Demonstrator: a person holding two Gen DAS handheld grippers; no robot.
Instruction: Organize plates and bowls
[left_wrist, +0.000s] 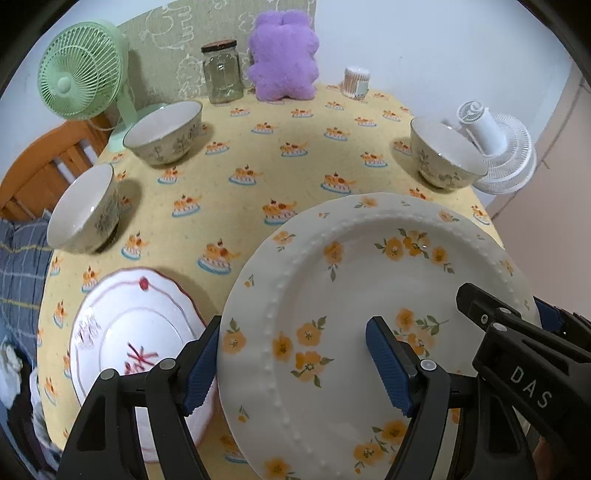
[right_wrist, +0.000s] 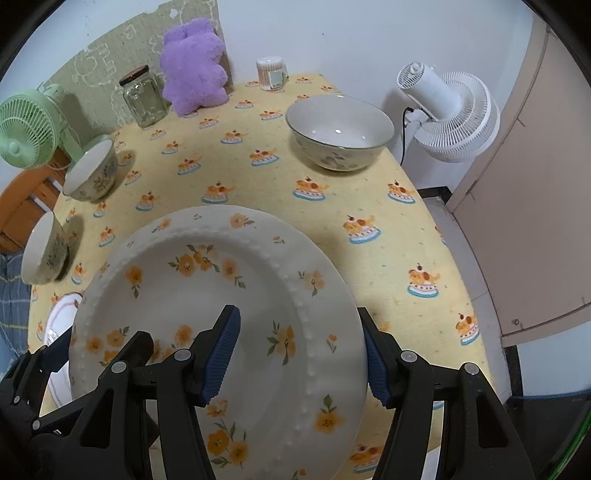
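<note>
A white plate with orange flowers (left_wrist: 362, 295) (right_wrist: 207, 295) is held above the yellow tablecloth by both grippers. My left gripper (left_wrist: 295, 365) is shut on its left rim, one finger under and one on top. My right gripper (right_wrist: 299, 354) is shut on its right rim. A pink-rimmed white plate (left_wrist: 129, 332) lies on the table to the left, partly hidden in the right wrist view (right_wrist: 59, 317). Three floral bowls stand around: two at the left (left_wrist: 85, 210) (left_wrist: 166, 129) and one at the right (left_wrist: 443, 151) (right_wrist: 340, 129).
At the back stand a green fan (left_wrist: 81, 70), a glass jar (left_wrist: 221, 70), a purple plush toy (left_wrist: 284, 55) and a cotton swab box (left_wrist: 356, 81). A white fan (right_wrist: 450, 110) stands off the table's right edge. A wooden chair (left_wrist: 44, 173) is at the left.
</note>
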